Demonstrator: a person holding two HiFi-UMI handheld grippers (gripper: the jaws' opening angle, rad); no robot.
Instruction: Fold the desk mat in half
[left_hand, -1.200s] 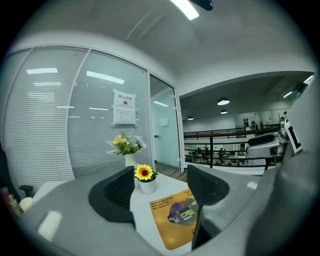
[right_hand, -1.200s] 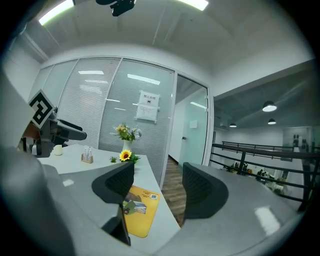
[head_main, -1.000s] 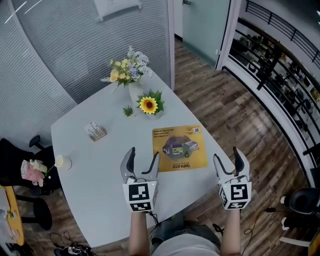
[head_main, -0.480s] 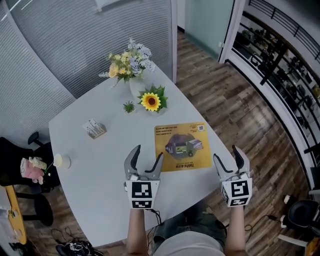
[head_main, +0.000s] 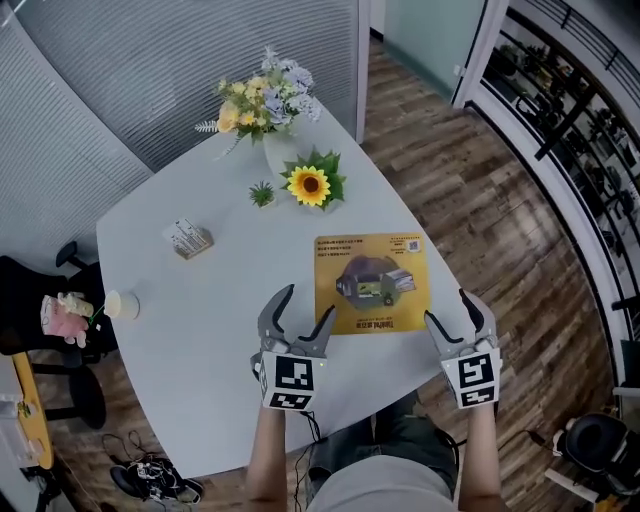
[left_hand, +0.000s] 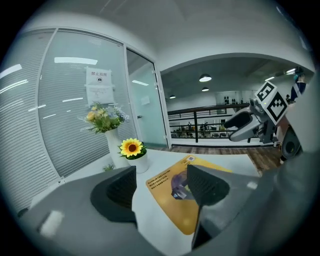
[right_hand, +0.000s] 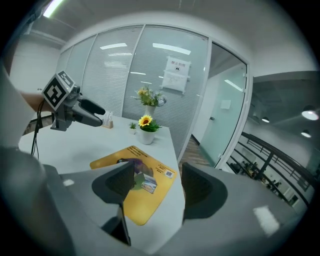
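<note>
A yellow desk mat (head_main: 372, 283) with a printed picture lies flat and unfolded on the pale grey table (head_main: 200, 330), near its right edge. The left gripper view shows the mat (left_hand: 185, 200) ahead of the jaws; the right gripper view shows the mat (right_hand: 145, 187) below the jaws. My left gripper (head_main: 302, 318) hovers open just left of the mat's near left corner. At the near right corner, by the table edge, my right gripper (head_main: 454, 313) is held open. Neither touches the mat and both hold nothing.
A sunflower pot (head_main: 311, 187), a small green plant (head_main: 262, 194) and a vase of flowers (head_main: 266, 110) stand at the table's far side. A small card box (head_main: 188, 239) and a cup (head_main: 122, 304) sit to the left. Wood floor (head_main: 490, 230) lies right of the table.
The view has shifted, so the table and mat sit a little more to the right and lower. Both grippers stay open, and the left one has edged closer to the mat's near left corner.
</note>
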